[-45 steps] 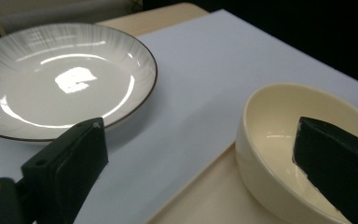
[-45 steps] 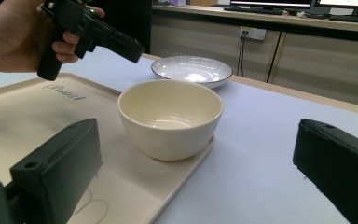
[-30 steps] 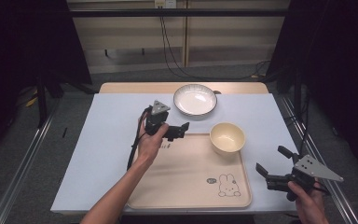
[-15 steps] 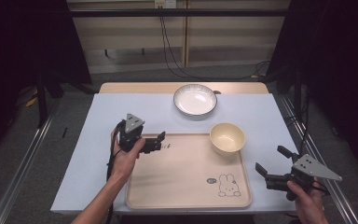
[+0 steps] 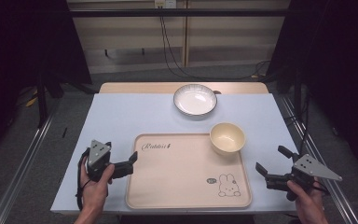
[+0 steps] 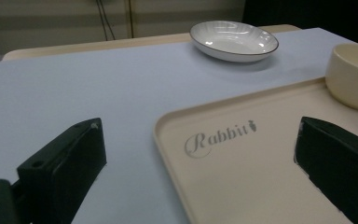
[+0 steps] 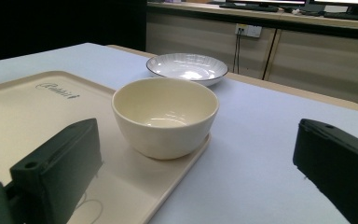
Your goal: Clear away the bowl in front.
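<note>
Tray [image 5: 182,186], cream with a rabbit drawing and the word "Rabbit" printed on it, lies flat on the near half of the pale blue table [image 5: 135,116], between the two grippers. Its far right corner carries the cream bowl [image 5: 227,138], which stands upright and empty; in the right gripper view the bowl [image 7: 165,116] sits right at the tray's edge [image 7: 177,175]. Beyond the tray, near the far side of the table and apart from the bowl, rests the white plate [image 5: 195,99] with a dark rim, also empty.

The left gripper [image 5: 123,167] is held low just beside the tray's near left edge, its jaws spread wide with nothing between them; in the left gripper view one jaw hangs over the blue cloth and the other over the tray [image 6: 261,177]. The right gripper [image 5: 272,163] hovers off the tray's right side near the table's near right corner, jaws likewise parted and empty, pointing toward the bowl
</note>
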### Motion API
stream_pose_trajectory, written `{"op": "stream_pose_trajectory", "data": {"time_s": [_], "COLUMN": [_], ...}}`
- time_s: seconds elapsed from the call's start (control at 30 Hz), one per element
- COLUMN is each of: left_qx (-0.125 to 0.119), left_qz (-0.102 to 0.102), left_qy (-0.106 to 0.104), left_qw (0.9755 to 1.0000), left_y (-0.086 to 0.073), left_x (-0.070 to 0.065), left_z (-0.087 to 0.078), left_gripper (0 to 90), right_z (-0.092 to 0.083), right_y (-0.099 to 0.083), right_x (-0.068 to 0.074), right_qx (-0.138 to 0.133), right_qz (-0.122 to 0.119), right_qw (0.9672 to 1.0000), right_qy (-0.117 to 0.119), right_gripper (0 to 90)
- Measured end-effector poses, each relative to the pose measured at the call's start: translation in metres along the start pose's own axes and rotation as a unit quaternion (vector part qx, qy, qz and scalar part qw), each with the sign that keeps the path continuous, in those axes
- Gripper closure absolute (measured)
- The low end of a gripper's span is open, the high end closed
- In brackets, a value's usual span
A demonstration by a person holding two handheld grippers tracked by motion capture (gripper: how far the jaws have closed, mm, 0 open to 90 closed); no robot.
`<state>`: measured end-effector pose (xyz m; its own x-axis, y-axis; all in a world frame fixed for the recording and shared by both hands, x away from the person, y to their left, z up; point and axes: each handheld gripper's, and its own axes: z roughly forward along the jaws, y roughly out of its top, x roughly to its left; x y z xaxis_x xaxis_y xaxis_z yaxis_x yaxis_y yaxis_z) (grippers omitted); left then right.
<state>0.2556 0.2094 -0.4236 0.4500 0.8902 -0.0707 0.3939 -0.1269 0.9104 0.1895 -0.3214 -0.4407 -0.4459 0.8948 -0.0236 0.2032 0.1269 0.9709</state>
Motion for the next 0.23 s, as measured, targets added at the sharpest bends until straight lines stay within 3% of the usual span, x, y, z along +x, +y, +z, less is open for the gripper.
{"op": "stream_pose_trajectory", "data": {"time_s": [0.03,0.07,0.17,0.23], "left_qx": [-0.004,0.0,-0.009,-0.011], "left_qz": [-0.005,-0.006,0.012,0.01], "left_qy": [0.011,0.005,0.017,0.013], "left_qw": [0.9999,1.0,0.9998,0.9998], "left_y": [-0.005,-0.008,-0.014,-0.015], "left_x": [0.003,0.005,0.007,0.009], "left_z": [-0.005,-0.008,-0.014,-0.018], "left_gripper": [2.4,2.3,2.3,2.3], "right_z": [0.001,0.001,0.002,0.003], "right_y": [0.0,0.0,-0.001,-0.001], "right_x": [0.0,0.0,0.0,-0.001], "right_qx": [-0.001,0.002,0.003,0.007], "right_qz": [-0.001,0.0,-0.004,-0.006], "right_qw": [1.0,1.0,1.0,0.9999], "right_qy": [0.0,0.003,-0.002,-0.005], "right_gripper": [0.5,0.5,0.5,0.5]}}
